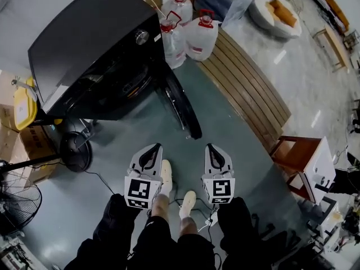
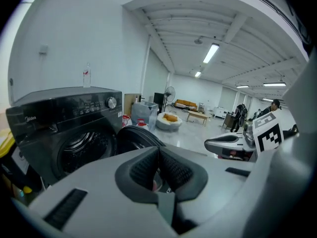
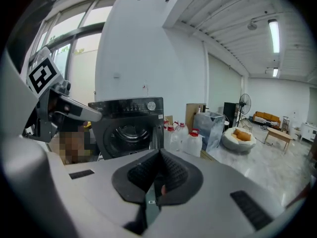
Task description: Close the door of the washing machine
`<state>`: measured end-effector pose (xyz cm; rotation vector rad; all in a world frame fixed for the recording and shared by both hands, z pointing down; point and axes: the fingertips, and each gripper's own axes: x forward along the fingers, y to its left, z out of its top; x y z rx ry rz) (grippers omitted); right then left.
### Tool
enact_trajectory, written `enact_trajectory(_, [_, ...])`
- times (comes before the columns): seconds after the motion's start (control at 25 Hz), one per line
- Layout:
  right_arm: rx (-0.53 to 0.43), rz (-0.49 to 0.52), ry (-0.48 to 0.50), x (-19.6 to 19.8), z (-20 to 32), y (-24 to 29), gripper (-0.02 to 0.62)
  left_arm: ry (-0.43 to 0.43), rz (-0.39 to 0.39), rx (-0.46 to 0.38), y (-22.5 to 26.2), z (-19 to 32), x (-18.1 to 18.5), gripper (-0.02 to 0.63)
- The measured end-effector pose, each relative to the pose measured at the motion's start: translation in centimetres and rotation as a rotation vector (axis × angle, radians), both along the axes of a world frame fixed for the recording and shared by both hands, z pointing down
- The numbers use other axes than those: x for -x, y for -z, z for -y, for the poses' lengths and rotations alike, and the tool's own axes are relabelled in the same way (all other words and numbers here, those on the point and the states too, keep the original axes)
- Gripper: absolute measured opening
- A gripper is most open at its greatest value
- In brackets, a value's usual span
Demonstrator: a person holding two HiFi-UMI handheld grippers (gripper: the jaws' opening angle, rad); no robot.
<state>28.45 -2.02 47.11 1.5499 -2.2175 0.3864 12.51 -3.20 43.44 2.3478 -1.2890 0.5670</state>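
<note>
The black front-loading washing machine (image 1: pixel 90 38) stands at the upper left of the head view. Its round door (image 1: pixel 183 108) hangs wide open, swung out toward me, and the drum (image 2: pixel 81 148) shows behind it. My left gripper (image 1: pixel 152 147) and right gripper (image 1: pixel 212 147) are side by side low over my legs, a short way in front of the door's edge and apart from it. Both are shut with nothing between the pads. The left gripper view (image 2: pixel 158 150) faces the door (image 2: pixel 136 138). The right gripper view (image 3: pixel 159 152) faces the machine (image 3: pixel 126 123).
Several water jugs (image 1: pixel 194 35) stand right of the machine, beside a slatted wooden bench (image 1: pixel 247 89). A floor fan (image 1: pixel 17 201) and a yellow container (image 1: pixel 23 106) are at the left, a wooden stool (image 1: pixel 298 162) at the right. Cables lie by my feet.
</note>
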Motion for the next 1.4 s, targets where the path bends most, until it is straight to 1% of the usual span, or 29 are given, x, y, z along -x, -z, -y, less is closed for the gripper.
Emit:
enact_trajectory(0.28, [0.057, 0.000, -0.023, -0.4, 2.8, -8.0, 0.017, -0.014, 0.006, 0.048, -6.6, 2.4, 0.0, 0.026])
enact_trajectory(0.44, [0.093, -0.034, -0.052, -1.3, 4.0, -11.2, 0.017, -0.016, 0.016, 0.070, -8.7, 2.7, 0.3, 0.026])
enact_trajectory(0.56, [0.128, -0.034, -0.042, -1.5, 4.3, -13.5, 0.024, -0.014, 0.018, 0.083, -10.0, 2.9, 0.4, 0.026])
enact_trajectory(0.6, [0.143, -0.023, -0.027, -1.3, 4.2, -14.2, 0.143, -0.013, 0.018, 0.087, -10.4, 3.0, 0.5, 0.026])
enact_trajectory(0.64, [0.156, -0.014, -0.012, -1.0, 4.2, -14.9, 0.192, -0.013, 0.018, 0.091, -10.9, 3.0, 0.6, 0.026])
enact_trajectory(0.72, [0.173, -0.009, 0.006, -0.7, 4.1, -16.1, 0.194, -0.012, 0.020, 0.099, -11.8, 3.1, 0.9, 0.026])
enact_trajectory(0.84, [0.193, -0.012, 0.023, -0.2, 4.1, -17.7, 0.231, -0.015, 0.030, 0.105, -12.8, 3.1, 1.2, 0.026])
enact_trajectory(0.88, [0.197, -0.019, 0.028, -0.1, 4.1, -18.2, 0.233, -0.016, 0.033, 0.104, -13.1, 3.1, 1.3, 0.026])
enact_trajectory(1.08, [0.211, -0.081, 0.062, 0.2, 4.8, -20.1, 0.229, -0.014, 0.031, 0.106, -13.7, 3.0, 2.0, 0.026])
enact_trajectory(1.2, [0.242, -0.094, 0.081, 0.7, 5.1, -20.9, 0.175, -0.010, 0.034, 0.113, -14.5, 3.1, 2.7, 0.026])
enact_trajectory(1.28, [0.247, -0.109, 0.086, 0.8, 5.2, -21.2, 0.103, -0.002, 0.032, 0.117, -14.9, 3.2, 3.3, 0.026])
enact_trajectory(1.36, [0.242, -0.117, 0.078, 0.7, 5.2, -21.4, 0.072, 0.006, 0.031, 0.120, -15.4, 3.2, 3.7, 0.026])
enact_trajectory(1.4, [0.241, -0.117, 0.079, 0.7, 5.1, -21.6, 0.072, 0.010, 0.031, 0.122, -15.7, 3.1, 4.0, 0.026])
